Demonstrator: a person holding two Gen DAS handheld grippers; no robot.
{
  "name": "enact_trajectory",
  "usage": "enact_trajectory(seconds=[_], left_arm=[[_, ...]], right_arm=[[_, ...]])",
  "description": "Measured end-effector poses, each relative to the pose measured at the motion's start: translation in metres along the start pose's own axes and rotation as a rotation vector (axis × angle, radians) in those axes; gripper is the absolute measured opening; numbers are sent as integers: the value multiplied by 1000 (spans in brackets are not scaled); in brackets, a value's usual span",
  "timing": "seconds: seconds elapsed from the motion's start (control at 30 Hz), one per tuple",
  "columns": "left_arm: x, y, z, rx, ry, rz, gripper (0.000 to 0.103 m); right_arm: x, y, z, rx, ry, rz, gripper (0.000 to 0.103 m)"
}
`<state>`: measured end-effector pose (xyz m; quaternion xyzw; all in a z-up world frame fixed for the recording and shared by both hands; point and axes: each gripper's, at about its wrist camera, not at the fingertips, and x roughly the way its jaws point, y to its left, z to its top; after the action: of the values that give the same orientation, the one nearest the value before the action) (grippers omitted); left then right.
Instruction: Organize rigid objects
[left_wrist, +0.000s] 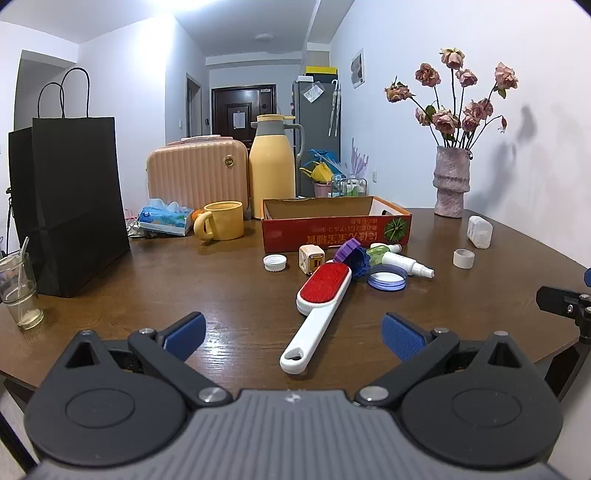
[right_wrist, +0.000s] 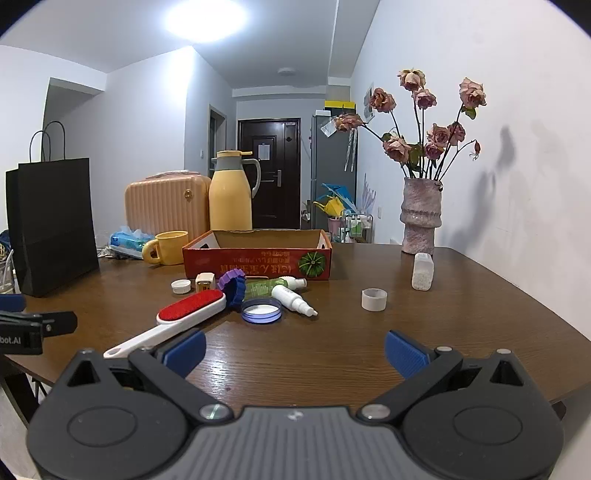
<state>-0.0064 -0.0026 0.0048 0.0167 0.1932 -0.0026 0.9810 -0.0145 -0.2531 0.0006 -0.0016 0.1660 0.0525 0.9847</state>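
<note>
Clutter sits mid-tabletop: we see a lint brush (left_wrist: 320, 304) with a red pad and white handle, its handle end pointing at our left gripper (left_wrist: 293, 334). Just past its head lie a cream cube plug (left_wrist: 311, 259), a white bottle cap (left_wrist: 275, 263), purple toothed rings (left_wrist: 355, 256), a blue-rimmed lid (left_wrist: 387, 277), a green bottle (left_wrist: 384, 253) and a white spray bottle (left_wrist: 406, 264), all crowded together. A white ring (left_wrist: 464, 258) and a white container (left_wrist: 480, 231) lie apart, toward the right edge.

Behind them stands a red cardboard box (left_wrist: 334, 230), open on top; its printed writing is upside down and we cannot read it, beside a watermelon picture. Further back we see a yellow mug (left_wrist: 221, 220), a tissue pack (left_wrist: 166, 218), a pink case (left_wrist: 197, 171), a yellow jug (left_wrist: 273, 166), a black paper bag (left_wrist: 74, 203), a glass (left_wrist: 20, 291) at the left edge and a vase of dried roses (left_wrist: 451, 181).

Our left gripper's jaws are spread wide, holding nothing, with the brush handle between them untouched. Our right gripper (right_wrist: 294, 352) is equally wide and empty over bare table (right_wrist: 461, 314); "bot.AI" shows on the left gripper's body at that view's left.
</note>
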Motion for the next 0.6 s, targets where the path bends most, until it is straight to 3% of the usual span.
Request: enact_trajectory(seconds=[0.6], left_arm=[[-11,-3,3,0,-37,-10,103]], right_arm=[[-9,1,2,3,-16,10,103]])
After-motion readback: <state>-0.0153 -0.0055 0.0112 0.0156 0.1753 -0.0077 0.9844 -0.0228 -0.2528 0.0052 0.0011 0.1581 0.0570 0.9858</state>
